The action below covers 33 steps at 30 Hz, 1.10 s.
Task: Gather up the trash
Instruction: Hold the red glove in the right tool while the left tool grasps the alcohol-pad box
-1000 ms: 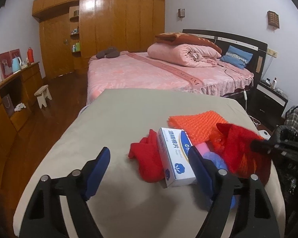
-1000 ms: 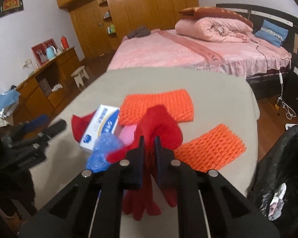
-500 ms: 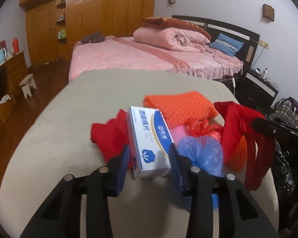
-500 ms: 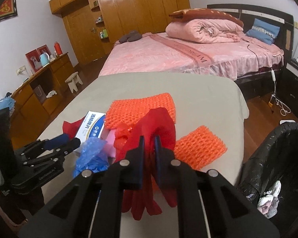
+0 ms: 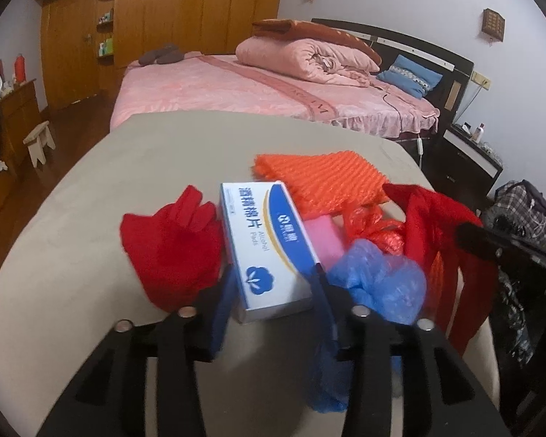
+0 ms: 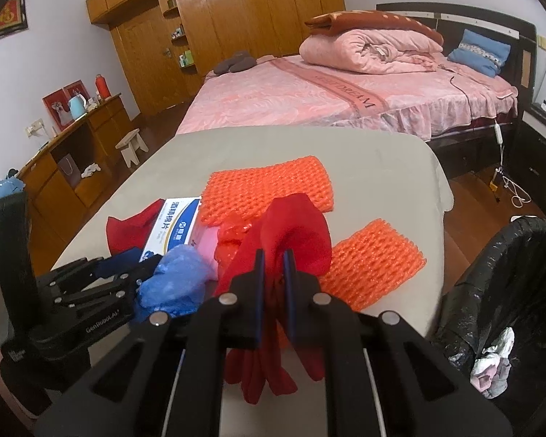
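trash bin (image 6: 527, 255), black-lined, stands just beside the table (image 6: 382, 153), at its right edge. red cloth (image 6: 295, 233), limp and light, hangs clamped in the closed right gripper (image 6: 273, 273) above that table. alcohol pad box (image 5: 269, 247), stiff and probably light, lies on the table; left gripper (image 5: 273, 284) brackets its long sides, contact uncertain.
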Available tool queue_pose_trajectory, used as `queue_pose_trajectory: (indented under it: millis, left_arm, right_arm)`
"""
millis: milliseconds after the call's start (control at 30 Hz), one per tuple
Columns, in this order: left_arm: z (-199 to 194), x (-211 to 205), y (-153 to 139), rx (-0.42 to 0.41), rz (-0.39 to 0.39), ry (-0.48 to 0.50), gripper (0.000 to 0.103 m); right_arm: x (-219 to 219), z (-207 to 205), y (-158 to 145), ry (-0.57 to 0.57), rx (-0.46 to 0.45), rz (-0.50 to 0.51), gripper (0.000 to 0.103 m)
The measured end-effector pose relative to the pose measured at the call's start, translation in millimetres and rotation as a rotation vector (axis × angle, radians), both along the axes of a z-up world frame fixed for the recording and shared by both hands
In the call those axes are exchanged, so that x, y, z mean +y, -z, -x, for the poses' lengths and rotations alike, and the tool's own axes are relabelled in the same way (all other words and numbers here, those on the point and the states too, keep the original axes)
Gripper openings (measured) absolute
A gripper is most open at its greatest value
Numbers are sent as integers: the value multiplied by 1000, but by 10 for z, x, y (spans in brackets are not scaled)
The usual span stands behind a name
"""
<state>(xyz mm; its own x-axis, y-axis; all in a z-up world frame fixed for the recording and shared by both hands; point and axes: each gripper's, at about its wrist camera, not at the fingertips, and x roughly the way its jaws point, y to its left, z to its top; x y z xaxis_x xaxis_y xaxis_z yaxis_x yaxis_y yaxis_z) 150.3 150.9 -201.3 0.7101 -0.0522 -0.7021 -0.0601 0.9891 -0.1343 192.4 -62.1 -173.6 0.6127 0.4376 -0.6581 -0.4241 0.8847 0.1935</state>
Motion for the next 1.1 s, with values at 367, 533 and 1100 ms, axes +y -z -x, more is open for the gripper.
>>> queue_pose_trajectory:
  millis: [367, 533, 1100]
  left_arm:
    - [-207, -21, 98, 24, -19, -22, 63]
    - [-274, 16, 134, 36, -6, -27, 64]
    - [-306, 239, 224, 94, 55, -66, 70]
  right_arm:
    - [10, 40, 43, 9, 14, 2, 9]
    - [39, 49, 52, 3, 18, 2, 9]
    - [51, 31, 67, -4, 24, 9, 10]
